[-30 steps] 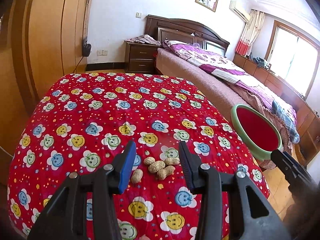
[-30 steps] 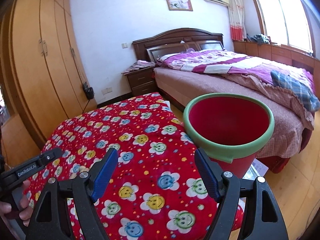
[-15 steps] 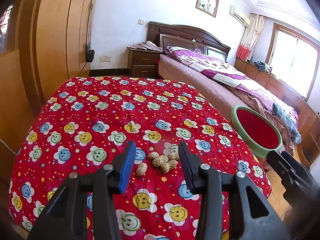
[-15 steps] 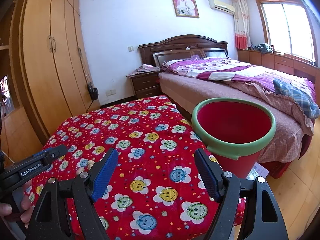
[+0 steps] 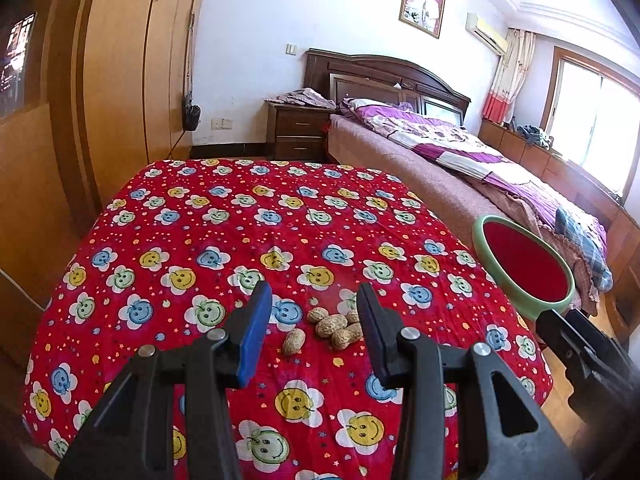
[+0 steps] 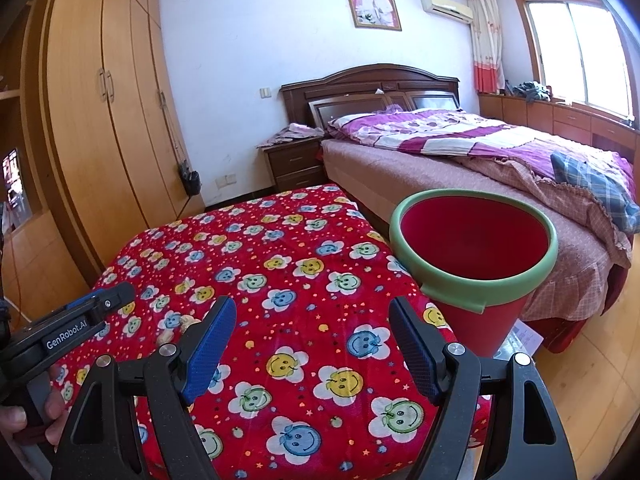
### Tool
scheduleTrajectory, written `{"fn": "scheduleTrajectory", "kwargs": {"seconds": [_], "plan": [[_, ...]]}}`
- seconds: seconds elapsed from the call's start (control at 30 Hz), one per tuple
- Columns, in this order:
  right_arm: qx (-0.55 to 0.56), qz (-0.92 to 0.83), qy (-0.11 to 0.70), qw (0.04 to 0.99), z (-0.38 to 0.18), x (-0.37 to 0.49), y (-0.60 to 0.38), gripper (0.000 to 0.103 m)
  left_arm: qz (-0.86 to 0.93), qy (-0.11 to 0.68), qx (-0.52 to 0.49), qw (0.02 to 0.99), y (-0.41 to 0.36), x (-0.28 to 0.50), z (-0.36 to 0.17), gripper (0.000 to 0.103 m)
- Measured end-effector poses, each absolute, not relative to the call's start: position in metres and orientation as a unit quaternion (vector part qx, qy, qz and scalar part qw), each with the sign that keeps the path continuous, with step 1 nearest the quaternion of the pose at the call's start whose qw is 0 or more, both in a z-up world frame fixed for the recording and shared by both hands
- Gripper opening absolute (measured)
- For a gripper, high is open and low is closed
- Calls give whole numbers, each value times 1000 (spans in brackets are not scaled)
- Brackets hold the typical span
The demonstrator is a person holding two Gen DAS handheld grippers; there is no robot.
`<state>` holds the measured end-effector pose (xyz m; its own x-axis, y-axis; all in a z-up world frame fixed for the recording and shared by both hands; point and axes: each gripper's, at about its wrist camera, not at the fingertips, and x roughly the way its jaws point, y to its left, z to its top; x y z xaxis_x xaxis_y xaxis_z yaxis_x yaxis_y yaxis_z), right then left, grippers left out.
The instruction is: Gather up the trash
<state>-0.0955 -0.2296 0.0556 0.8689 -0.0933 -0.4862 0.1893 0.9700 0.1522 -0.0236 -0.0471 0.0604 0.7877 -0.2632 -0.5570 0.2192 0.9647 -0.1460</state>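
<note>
Left wrist view, bottom of the frame: the black left gripper with blue-padded fingers (image 5: 310, 330) points forward over the red quilted cover printed with smiling flowers (image 5: 224, 240), its jaws apart and holding nothing. Just past the fingertips, in the lower centre of the frame, the small heap of tan peanut shells (image 5: 332, 326) lies on the cover; one shell sits a little to the left of the rest, and the rightmost shells are partly hidden behind the right finger. At the lower right edge the black body of the right gripper (image 5: 576, 344) juts in, and above it, at the right of the frame, stands the red plastic bin with a pale green rim (image 5: 484, 248), beside the cover's edge.

Right wrist view, bottom of the frame: the right gripper (image 6: 312, 344) is held level above the cover (image 6: 280, 264), jaws wide apart and empty. At the lower left, a bare hand (image 6: 28, 420) grips the handle of the left gripper (image 6: 76, 320), which angles toward the frame's centre. The bin (image 6: 476, 304) stands upright at the right centre, its mouth open to the camera. Behind it, across the upper right, runs the dark wooden bed with purple bedding (image 6: 460, 136).
</note>
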Motion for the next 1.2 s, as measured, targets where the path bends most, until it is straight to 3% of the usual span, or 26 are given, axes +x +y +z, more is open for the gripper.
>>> {"fn": "scheduleTrajectory", "kwargs": {"seconds": [1.2], "plan": [[101, -71, 249, 960, 53, -94, -230, 79, -127, 301, -33, 944, -48, -22, 59, 44]]}}
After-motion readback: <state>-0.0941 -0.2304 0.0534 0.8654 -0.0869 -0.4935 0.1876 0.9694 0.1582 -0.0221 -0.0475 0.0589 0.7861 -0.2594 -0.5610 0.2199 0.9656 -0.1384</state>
